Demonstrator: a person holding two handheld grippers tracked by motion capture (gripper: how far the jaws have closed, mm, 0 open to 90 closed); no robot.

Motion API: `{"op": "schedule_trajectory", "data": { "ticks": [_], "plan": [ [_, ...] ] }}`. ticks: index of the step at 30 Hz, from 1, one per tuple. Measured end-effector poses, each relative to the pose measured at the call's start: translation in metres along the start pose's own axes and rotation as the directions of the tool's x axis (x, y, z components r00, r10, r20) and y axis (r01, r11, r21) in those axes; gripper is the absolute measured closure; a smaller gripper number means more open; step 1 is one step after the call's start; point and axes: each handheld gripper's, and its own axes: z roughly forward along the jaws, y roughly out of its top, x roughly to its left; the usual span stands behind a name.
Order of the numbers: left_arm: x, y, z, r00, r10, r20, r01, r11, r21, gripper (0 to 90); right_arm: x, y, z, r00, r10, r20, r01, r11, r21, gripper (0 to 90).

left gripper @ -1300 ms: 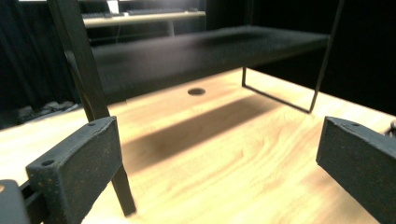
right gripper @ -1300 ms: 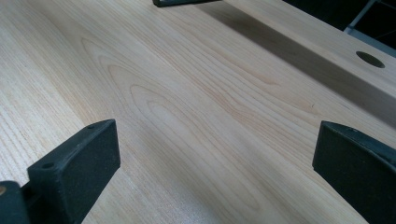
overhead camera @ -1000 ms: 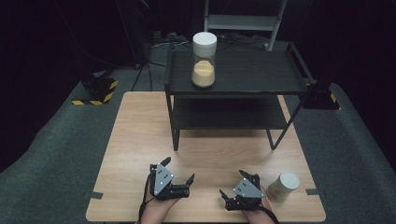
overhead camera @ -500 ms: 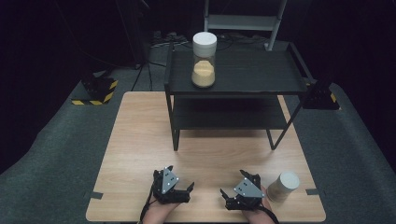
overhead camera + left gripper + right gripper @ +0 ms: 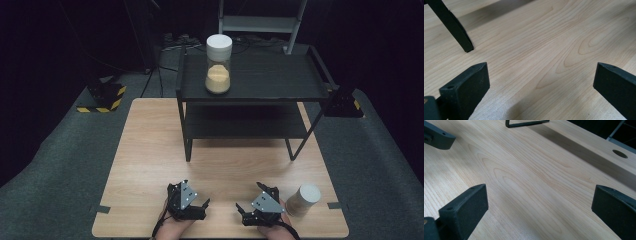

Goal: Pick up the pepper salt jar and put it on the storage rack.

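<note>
Left gripper (image 5: pixel 192 204): jaws wide apart, nothing btwn them but bare wood grain, as its own view shows. It sits low over the near edge of the surface (image 5: pixel 150 150), left of centre, held by a hand coming in from the bottom of the high view. In the left gripper view a black shelf leg (image 5: pixel 451 25) stands on the wood at far left.

Right gripper (image 5: pixel 255 205): jaws likewise wide apart, empty, bare wood btwn them. It's near the front edge, right of centre, just beside the left gripper but not touching. In the right gripper view one dark jaw of the other gripper shows at top left, and a round hole (image 5: pixel 620 153) in the wood shows far right.

Just right of the right gripper lies a short cylindrical container w/ white lid (image 5: pixel 303 199), tilted or on its side near the surface's near right corner; cannot tell if the hand touches it.

Farther back, a black two-tier metal shelf (image 5: pixel 280 80) stands on the far half of the surface. On its top tier, toward the left, a tall clear jar (image 5: pixel 218 70) w/ white lid stands upright, roughly half full of tan granular stuff. Lower tier looks bare.

Around the surface: grey carpet floor, a black-yellow striped block (image 5: pixel 102 97) at far left.
</note>
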Motion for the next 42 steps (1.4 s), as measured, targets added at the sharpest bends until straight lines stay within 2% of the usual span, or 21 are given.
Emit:
{"op": "schedule_trajectory", "data": {
  "ticks": [4, 8, 19, 23, 30, 42],
  "plan": [
    [-0.002, 0.002, 0.001, 0.9998, 0.019, -0.005, -0.019, 0.9998, 0.011, 1.0, 0.0, -0.001, 0.0, 1.0, -0.001, -0.001, 0.001, 1.0, -0.006, 0.0],
    [-0.003, 0.001, 0.0, 0.9999, 0.009, -0.015, -0.009, 1.0, 0.004, 1.0, -0.002, -0.002, -0.002, 0.9999, 0.01, -0.007, -0.01, 1.0, -0.019, 0.0],
    [-0.005, 0.0, -0.001, 0.9996, 0.022, -0.019, -0.021, 0.9998, 0.004, 1.0, -0.002, 0.005, -0.02, 0.9993, 0.036, 0.011, -0.035, 0.993, -0.112, 0.0],
    [-0.006, 0.0, -0.001, 0.9996, 0.02, -0.02, -0.02, 0.9998, 0.005, 1.0, -0.002, 0.008, -0.024, 0.9993, 0.035, 0.013, -0.033, 0.991, -0.13, 0.0],
    [-0.005, 0.0, -0.001, 0.9996, 0.023, -0.018, -0.023, 0.9997, 0.005, 1.0, -0.004, 0.012, -0.034, 0.9988, 0.048, 0.008, -0.045, 0.984, -0.174, 0.0],
    [-0.007, 0.0, -0.001, 0.999, 0.042, -0.014, -0.042, 0.9991, 0.003, 1.0, -0.016, 0.017, -0.063, 0.9937, 0.112, 0.01, -0.106, 0.967, -0.233, 0.0]
  ]
}}
